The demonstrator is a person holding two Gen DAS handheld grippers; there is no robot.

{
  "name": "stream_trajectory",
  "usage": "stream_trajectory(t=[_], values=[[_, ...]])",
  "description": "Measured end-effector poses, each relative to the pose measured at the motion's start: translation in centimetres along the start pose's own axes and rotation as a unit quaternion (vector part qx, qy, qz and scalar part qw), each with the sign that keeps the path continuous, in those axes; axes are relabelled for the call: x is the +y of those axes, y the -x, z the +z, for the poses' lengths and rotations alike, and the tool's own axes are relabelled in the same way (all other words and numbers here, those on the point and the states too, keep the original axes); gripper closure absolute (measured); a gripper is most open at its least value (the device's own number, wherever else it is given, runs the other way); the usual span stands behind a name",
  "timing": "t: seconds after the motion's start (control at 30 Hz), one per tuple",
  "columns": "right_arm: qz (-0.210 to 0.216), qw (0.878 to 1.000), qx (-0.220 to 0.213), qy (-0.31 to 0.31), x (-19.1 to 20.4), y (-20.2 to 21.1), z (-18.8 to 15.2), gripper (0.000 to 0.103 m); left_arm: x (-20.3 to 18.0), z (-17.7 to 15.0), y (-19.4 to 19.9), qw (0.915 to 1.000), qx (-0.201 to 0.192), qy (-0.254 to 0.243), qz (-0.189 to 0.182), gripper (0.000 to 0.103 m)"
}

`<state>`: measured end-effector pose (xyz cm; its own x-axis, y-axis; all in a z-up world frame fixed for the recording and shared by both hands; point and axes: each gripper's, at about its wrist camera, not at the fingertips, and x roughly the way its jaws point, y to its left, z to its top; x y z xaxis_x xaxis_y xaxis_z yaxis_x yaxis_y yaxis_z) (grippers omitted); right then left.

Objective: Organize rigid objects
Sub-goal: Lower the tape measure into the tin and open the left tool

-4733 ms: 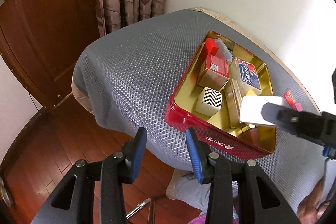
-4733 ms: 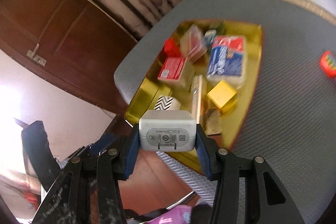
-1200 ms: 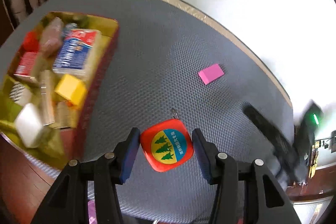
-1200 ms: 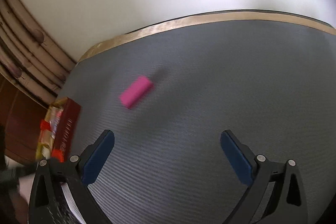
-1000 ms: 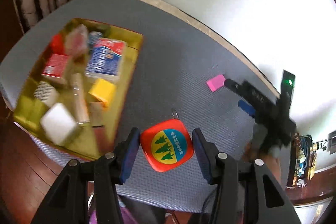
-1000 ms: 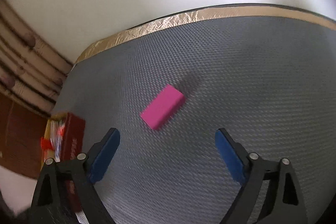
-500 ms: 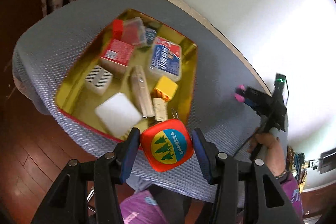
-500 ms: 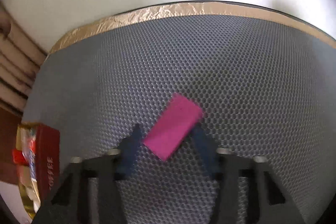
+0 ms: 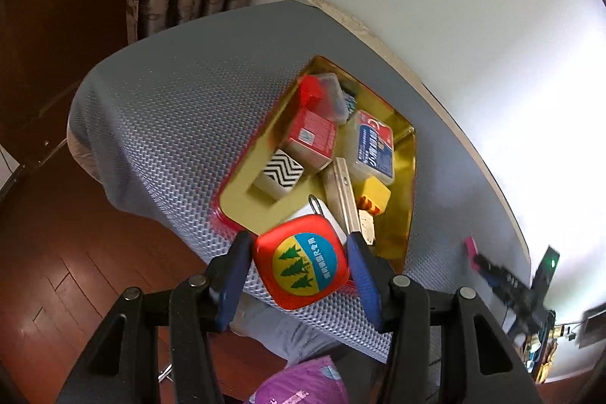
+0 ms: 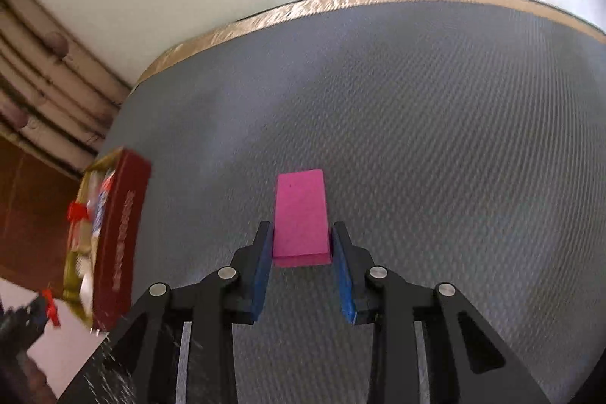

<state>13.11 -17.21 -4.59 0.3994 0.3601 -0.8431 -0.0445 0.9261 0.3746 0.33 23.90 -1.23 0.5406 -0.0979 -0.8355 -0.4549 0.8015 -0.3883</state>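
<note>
Bright wall glare, fisheye warp, edge blur

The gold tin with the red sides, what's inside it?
The tin holds a zigzag box, a red box, a blue-and-white pack, a yellow block and a wooden piece. The red tape measure, clamped in the left gripper, covers most of a white block.

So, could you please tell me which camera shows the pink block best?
The right wrist view: the pink block fills the middle, clamped between the right tongs. The left wrist view shows only a small blurred pink sliver at the far right.
</note>
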Motion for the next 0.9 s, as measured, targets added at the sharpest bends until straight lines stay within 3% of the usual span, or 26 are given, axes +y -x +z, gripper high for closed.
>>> stream_trajectory(t=[0.27, 0.5, 0.67, 0.8, 0.9], values=[[0.023, 1.000, 0.005, 0.006, 0.3, 1.1, -1.9, 0.074, -2.5, 1.4, -1.2, 0.9995, 0.006, -0.030, -0.002, 0.051], [0.035, 0.999, 0.005, 0.005, 0.1, 1.7, -2.2, 0.075, -5.9, 3.9, -4.9, 0.9978, 0.009, -0.066, 0.004, 0.051], [0.039, 0.999, 0.007, 0.001, 0.2, 1.7, -2.2, 0.075, -6.7, 5.7, -8.2, 0.9962, 0.017, -0.079, 0.033, 0.051], [0.044, 0.999, 0.010, 0.001, 0.0, 1.8, -2.0, 0.075, -7.3, 6.5, -8.5, 0.9954, -0.007, -0.093, 0.023, 0.050], [0.048, 0.999, 0.011, 0.000, 0.0, 1.8, -1.9, 0.075, -7.7, 6.8, -7.9, 0.9925, -0.031, -0.110, 0.045, 0.050]])
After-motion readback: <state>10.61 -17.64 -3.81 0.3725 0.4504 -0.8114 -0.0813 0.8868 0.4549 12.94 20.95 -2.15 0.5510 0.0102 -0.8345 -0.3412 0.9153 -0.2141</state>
